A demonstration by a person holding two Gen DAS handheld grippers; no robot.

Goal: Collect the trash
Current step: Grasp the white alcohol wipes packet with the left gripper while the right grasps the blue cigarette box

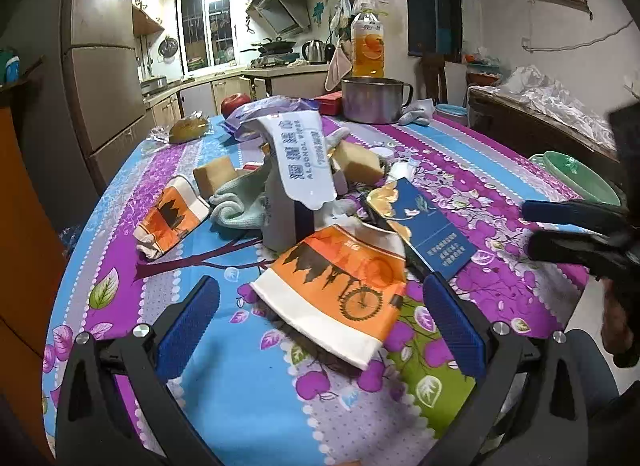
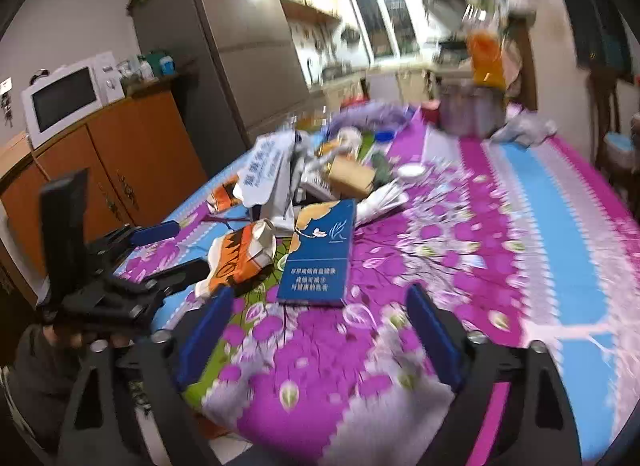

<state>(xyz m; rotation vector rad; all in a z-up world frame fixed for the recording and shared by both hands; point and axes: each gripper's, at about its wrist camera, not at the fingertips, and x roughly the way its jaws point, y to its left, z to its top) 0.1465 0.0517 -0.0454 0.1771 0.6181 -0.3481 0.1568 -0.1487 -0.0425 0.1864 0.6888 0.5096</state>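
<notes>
A crushed orange-and-white paper cup (image 1: 336, 290) lies on the flowered tablecloth (image 1: 248, 398), between the blue pads of my left gripper (image 1: 320, 282), which is open and not pressing on it. A flat blue box (image 2: 320, 254) lies just ahead of my right gripper (image 2: 322, 290), whose jaws stand open around nothing. In the right wrist view, the left gripper (image 2: 190, 246) reaches in from the left toward the cup (image 2: 240, 258). The right gripper (image 1: 528, 225) enters the left wrist view from the right, beside the blue box (image 1: 432, 225).
Behind the cup is a heap: a wipes pack (image 1: 296, 157), a second orange cup (image 1: 172, 217), a pale cloth (image 1: 240, 205) and brown blocks (image 1: 214, 175). Farther back stand a metal pot (image 1: 372, 99), a juice bottle (image 1: 367, 45) and an apple (image 1: 236, 103). A green plate (image 1: 580, 177) sits at the right edge.
</notes>
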